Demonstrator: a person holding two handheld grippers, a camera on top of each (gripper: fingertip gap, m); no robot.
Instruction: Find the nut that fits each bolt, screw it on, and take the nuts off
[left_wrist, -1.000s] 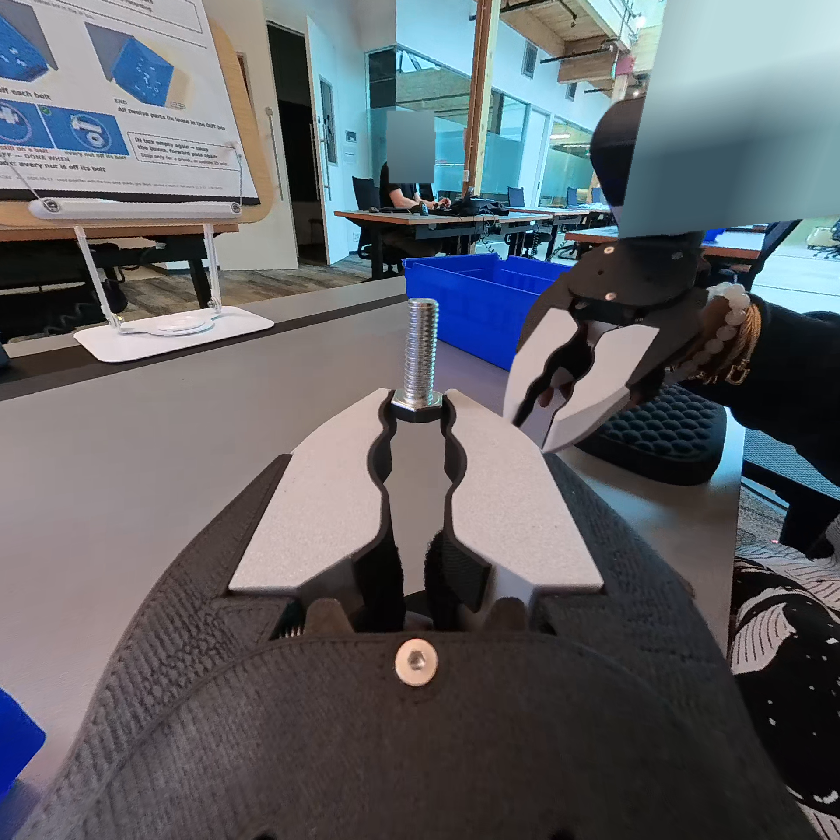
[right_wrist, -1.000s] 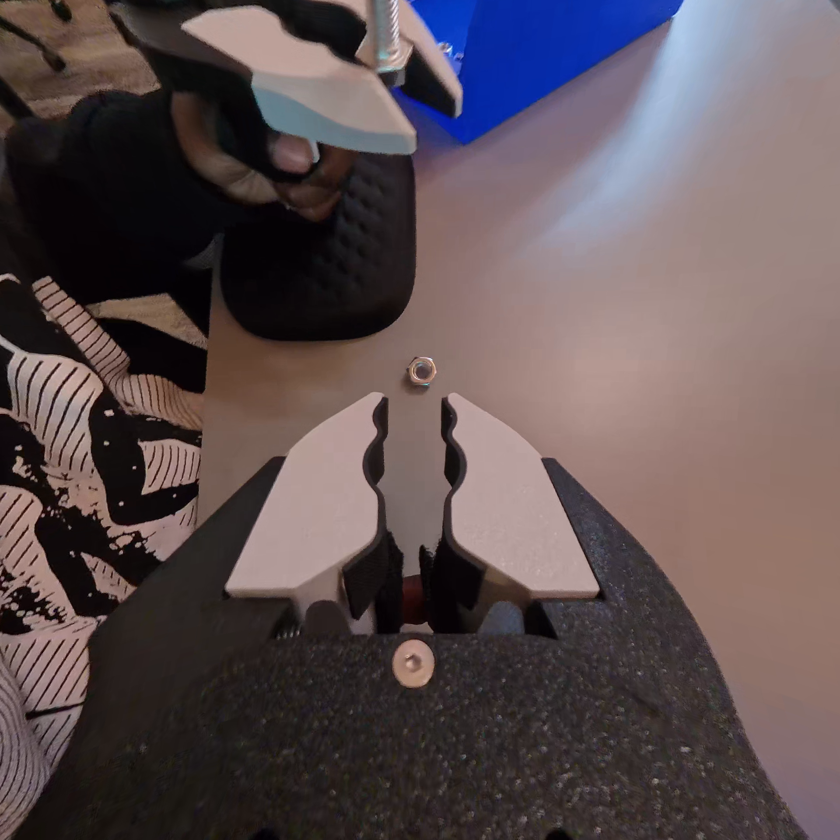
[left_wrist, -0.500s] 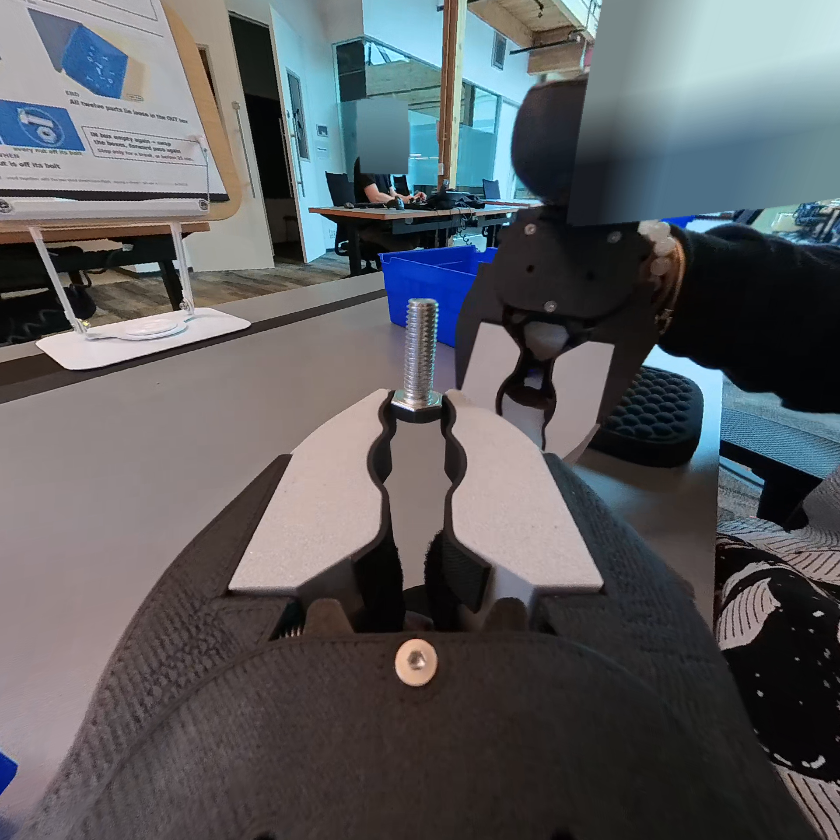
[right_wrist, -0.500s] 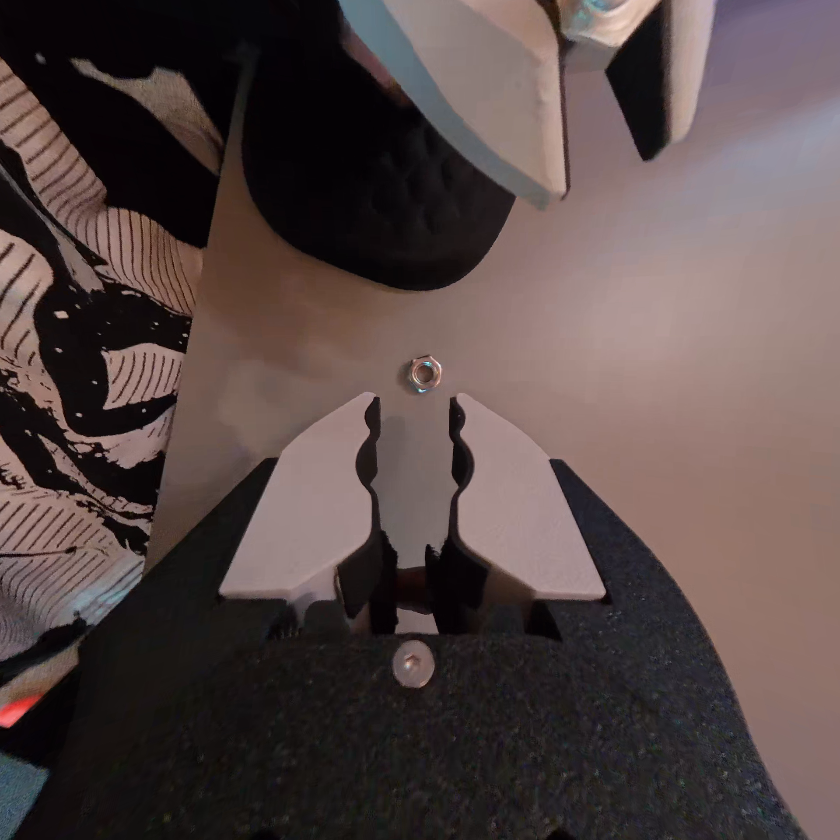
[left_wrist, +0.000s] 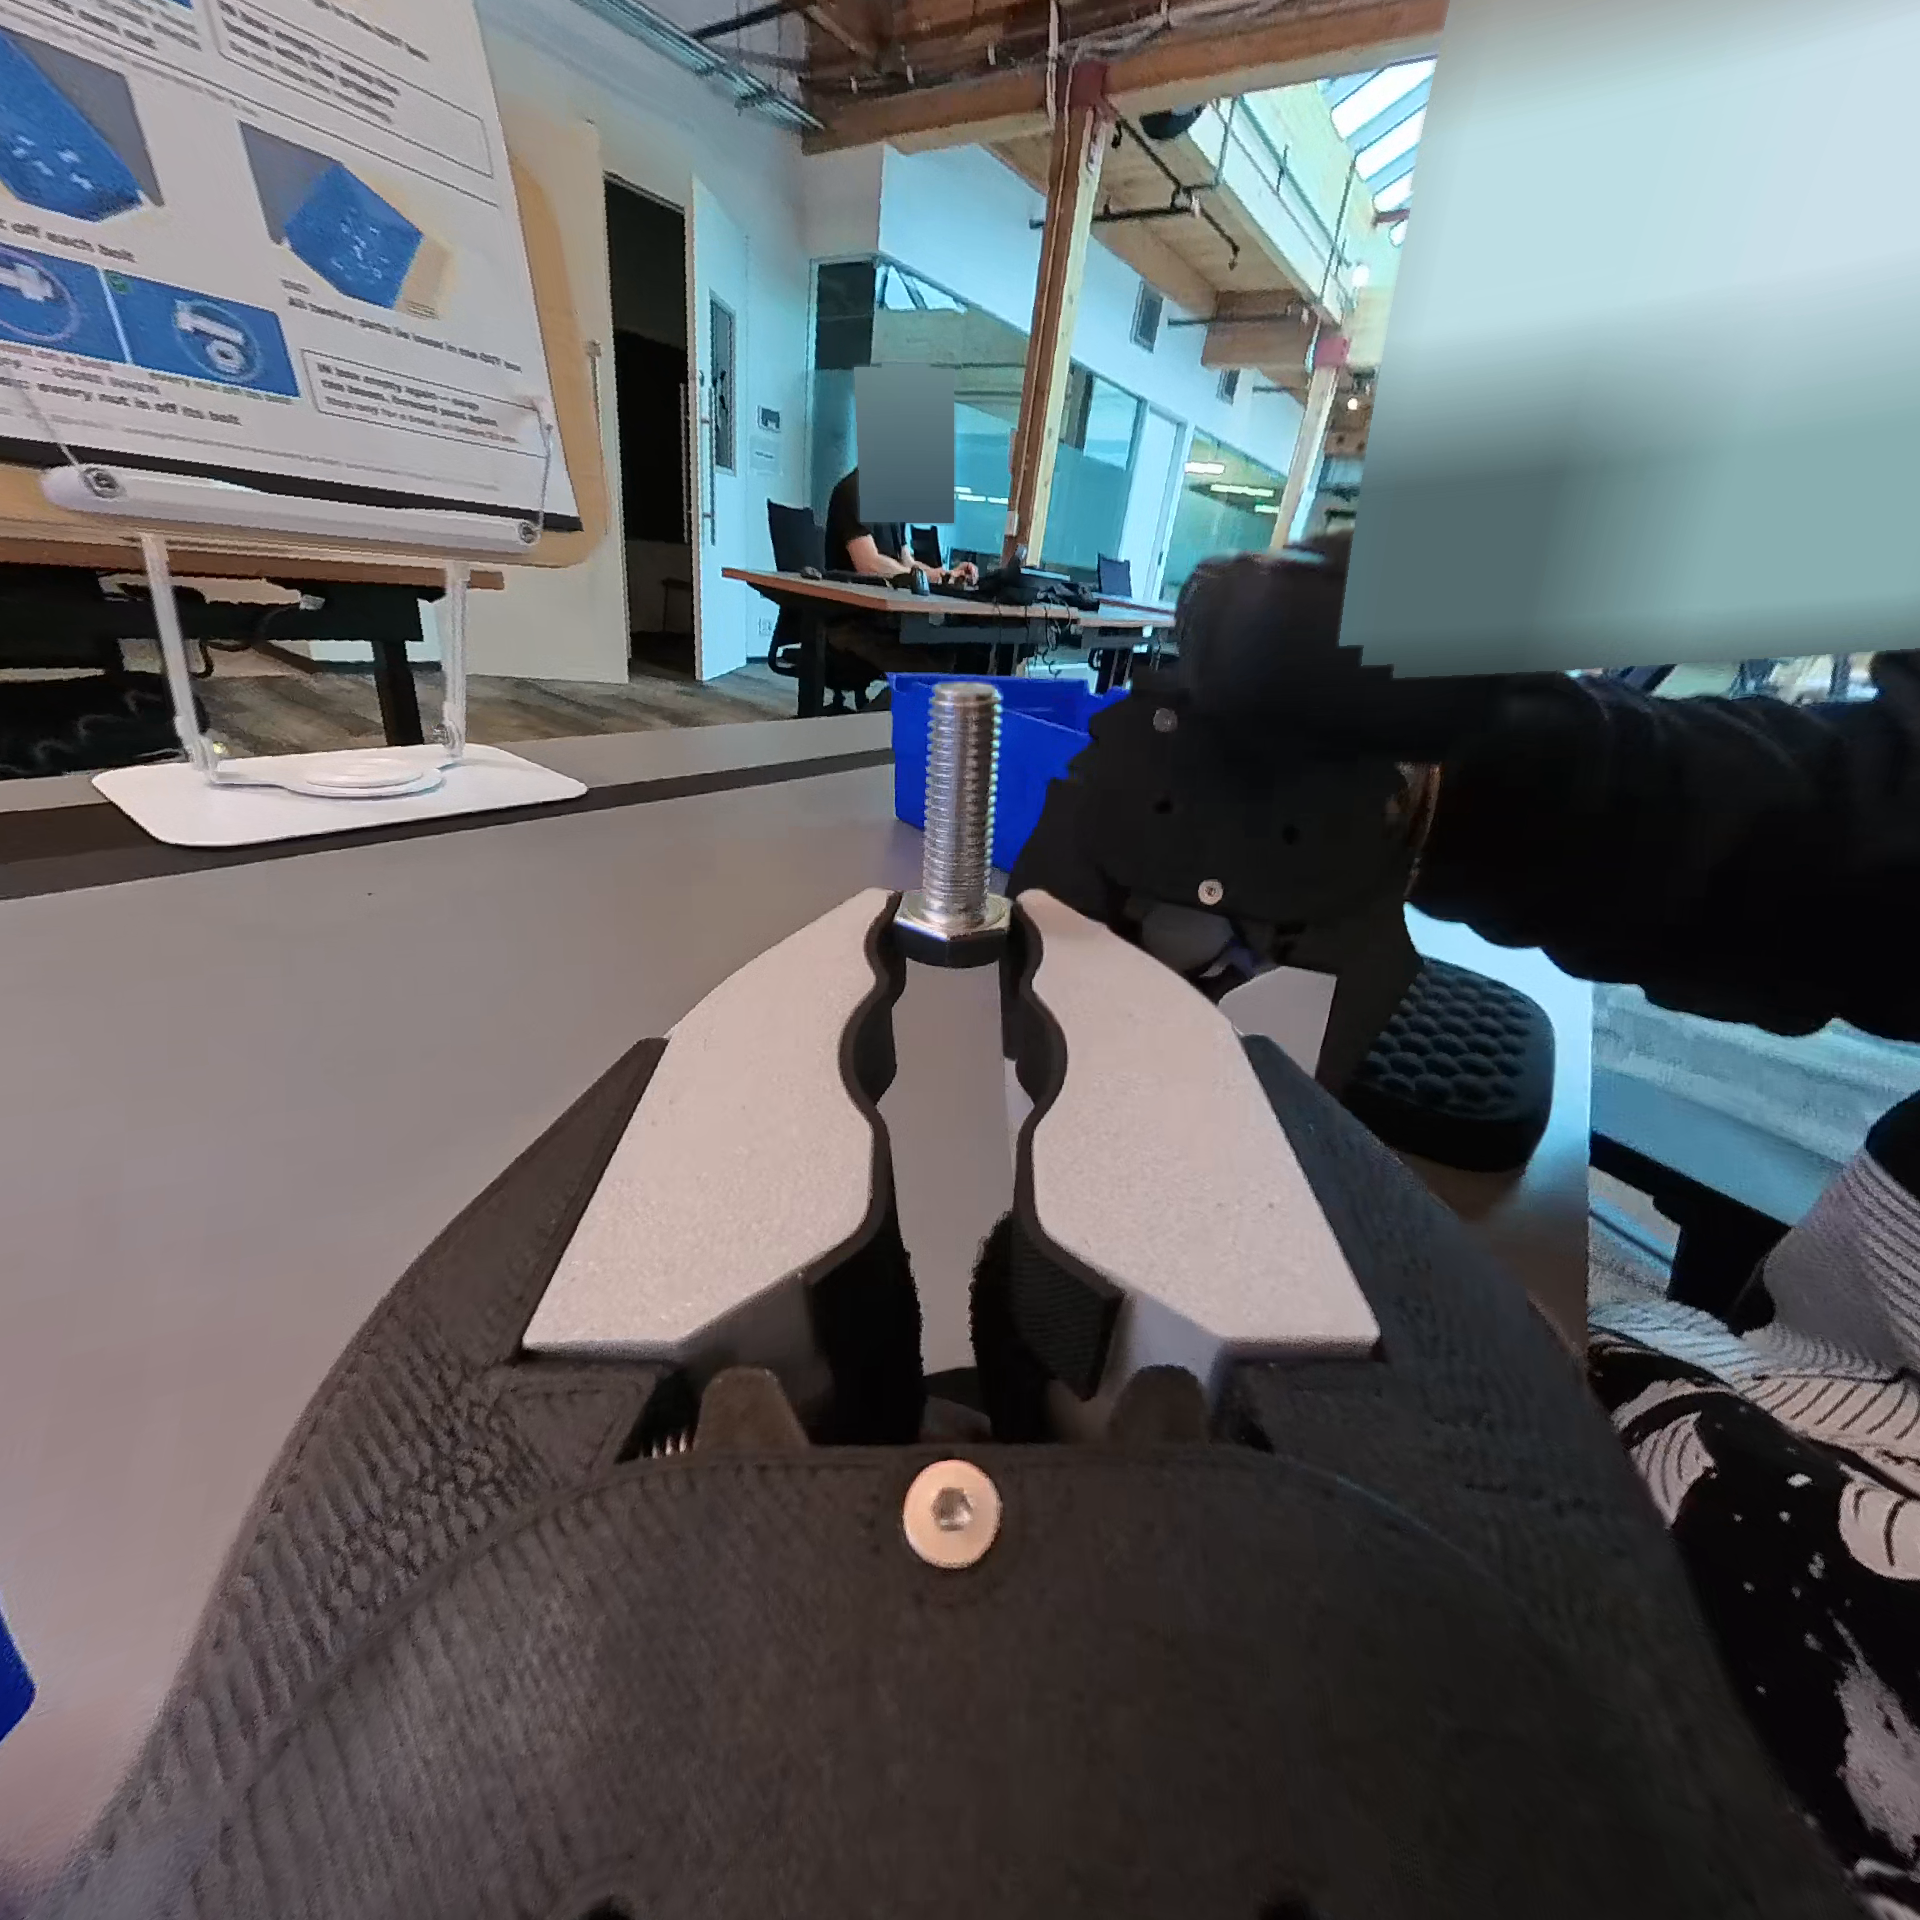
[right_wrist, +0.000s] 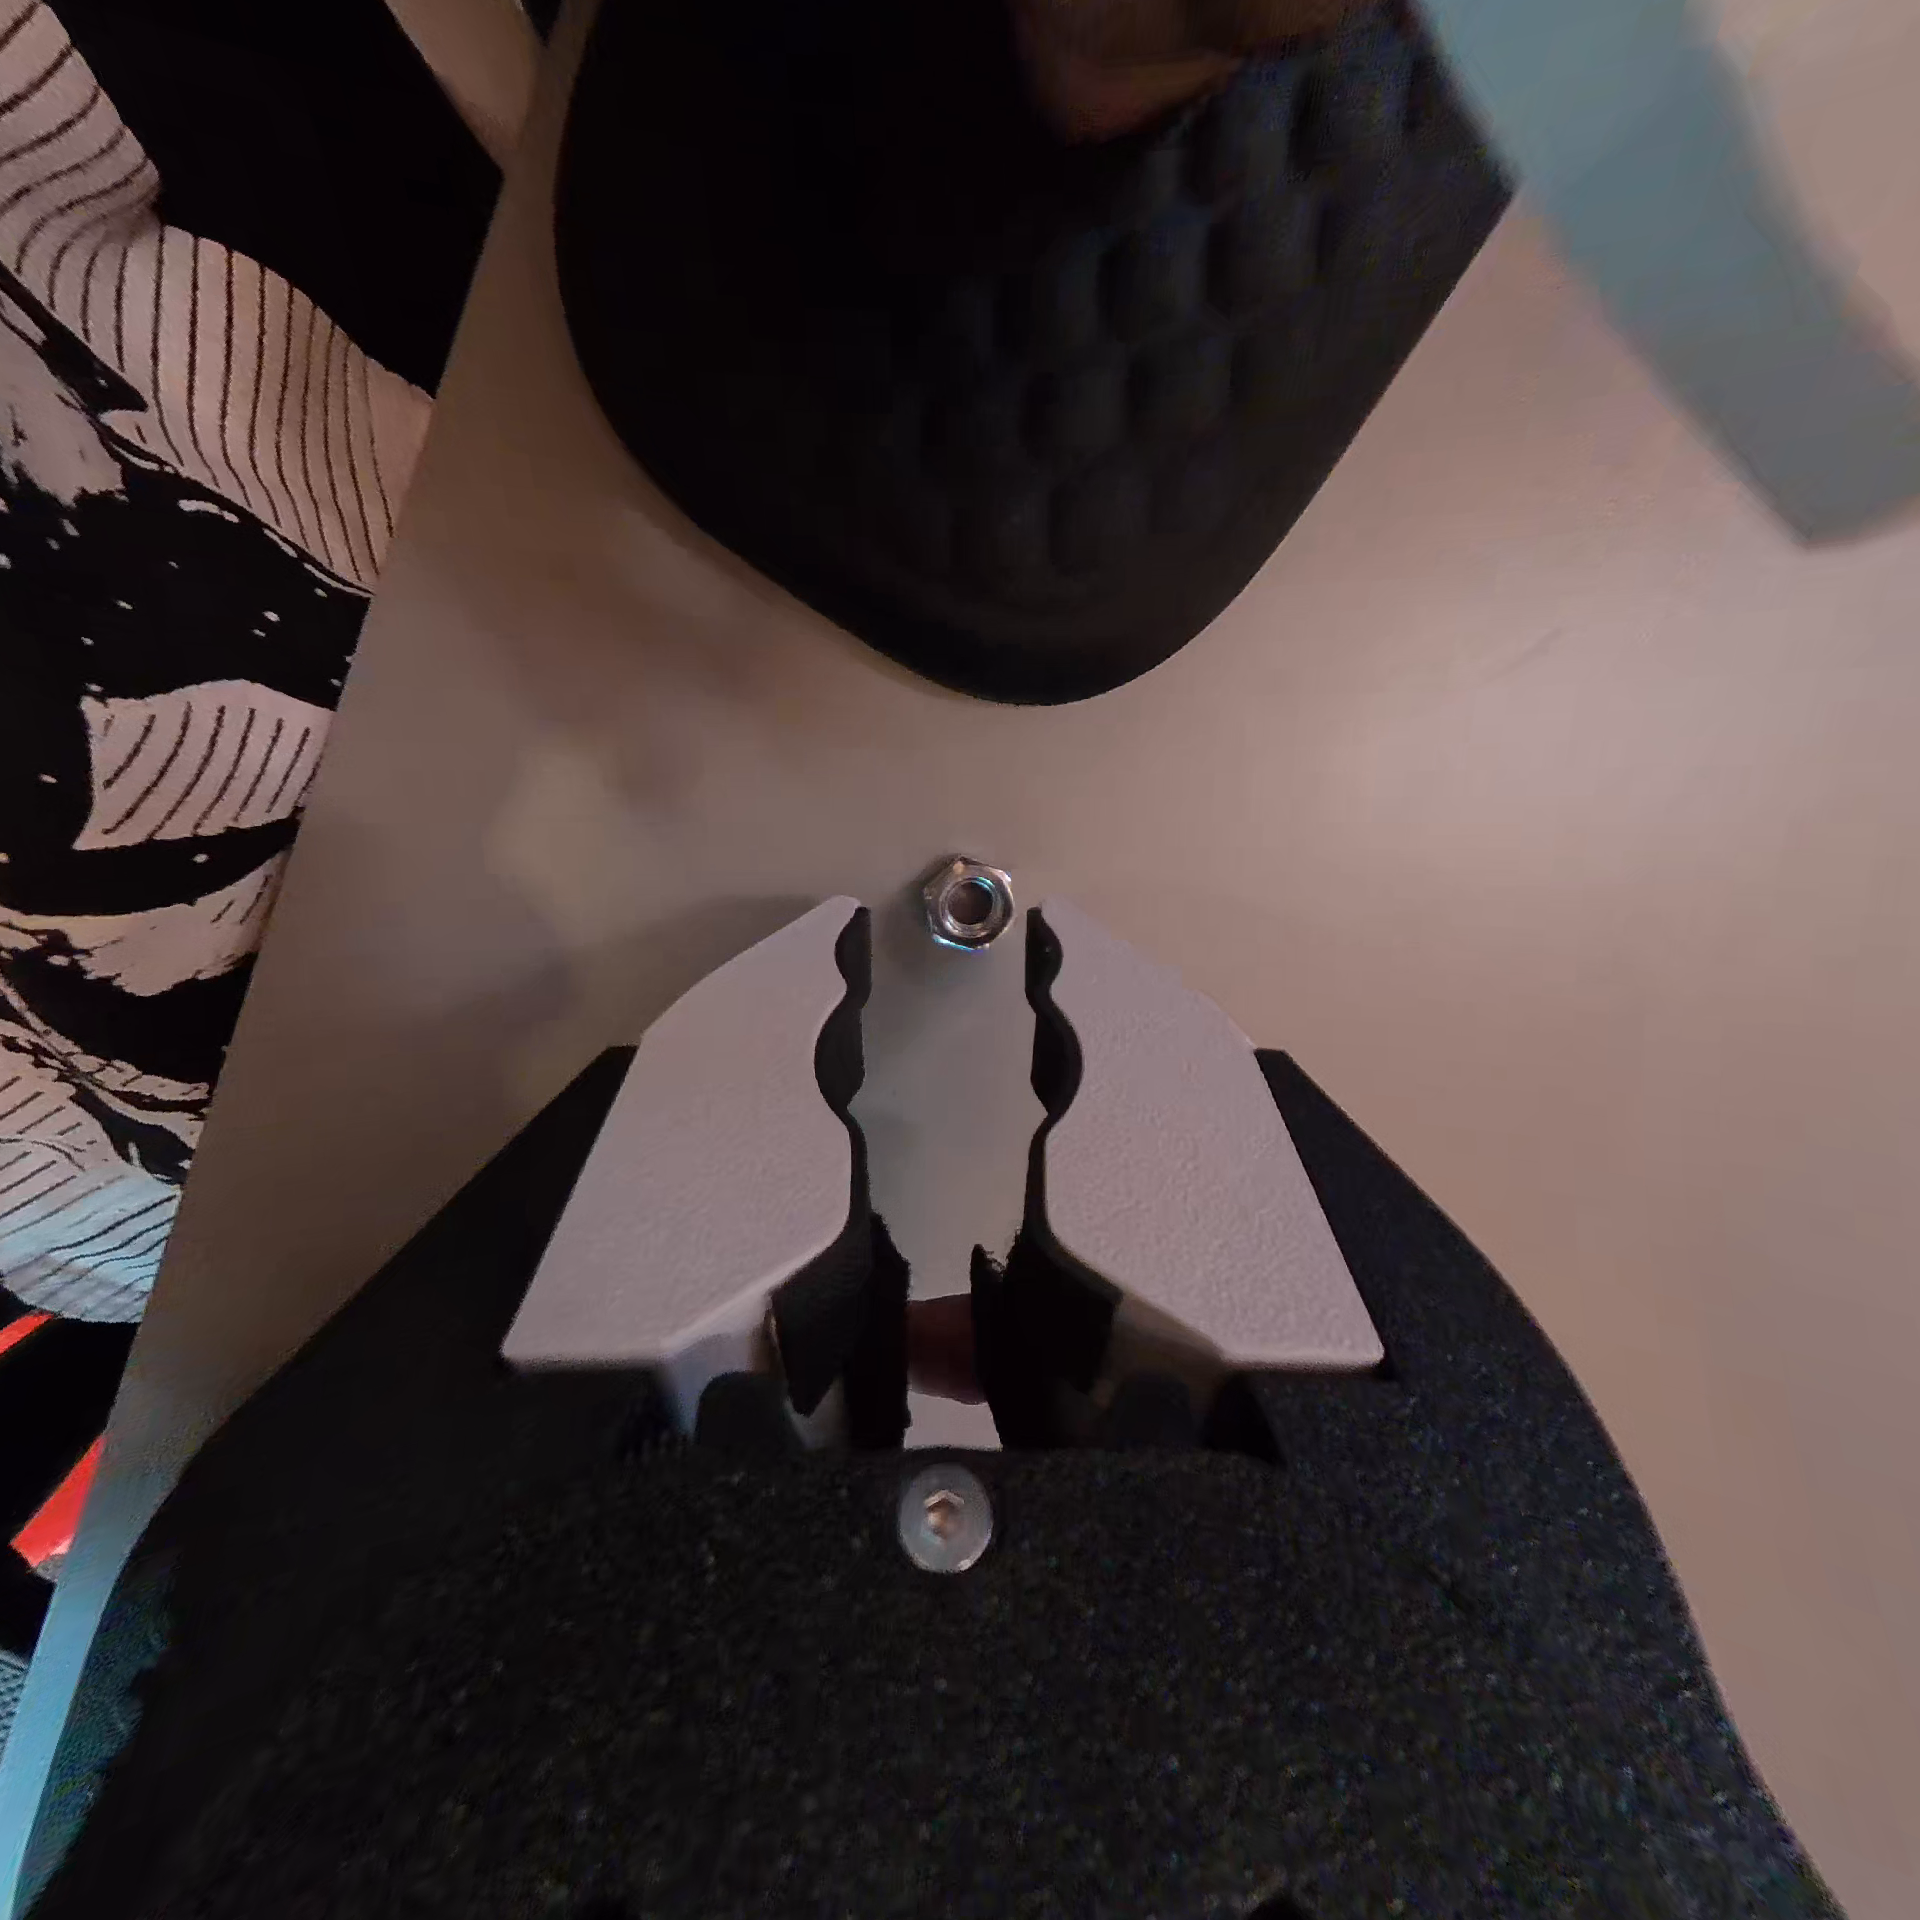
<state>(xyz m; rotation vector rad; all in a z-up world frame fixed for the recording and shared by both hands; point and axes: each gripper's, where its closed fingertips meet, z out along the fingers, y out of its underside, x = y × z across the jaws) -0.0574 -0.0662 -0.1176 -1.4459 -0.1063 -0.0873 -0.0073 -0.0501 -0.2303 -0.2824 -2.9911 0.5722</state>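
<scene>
Between the right claw (right_wrist: 951, 920) fingertips, now spread wider and lowered close: a small silver nut (right_wrist: 964, 902) flat on the counter (right_wrist: 1455, 935), pads not yet touching it. Beyond, clamped upright by its hex head in the left claw (left_wrist: 951, 925): the bolt (left_wrist: 961, 800), unmoved. Likely next: pinching the nut.

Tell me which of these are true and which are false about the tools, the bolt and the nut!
1. The left tool grips a bolt by its head, threads pointing up. True.
2. A nut is already screwed onto that bolt. False: its threads are bare.
3. The right tool is clamped on the nut. False: the nut lies on the table between open fingertips, with gaps either side.
4. A black pad lies on the table beyond the nut. True.
5. The bin behind the bolt is red. False: it is blue.
</scene>
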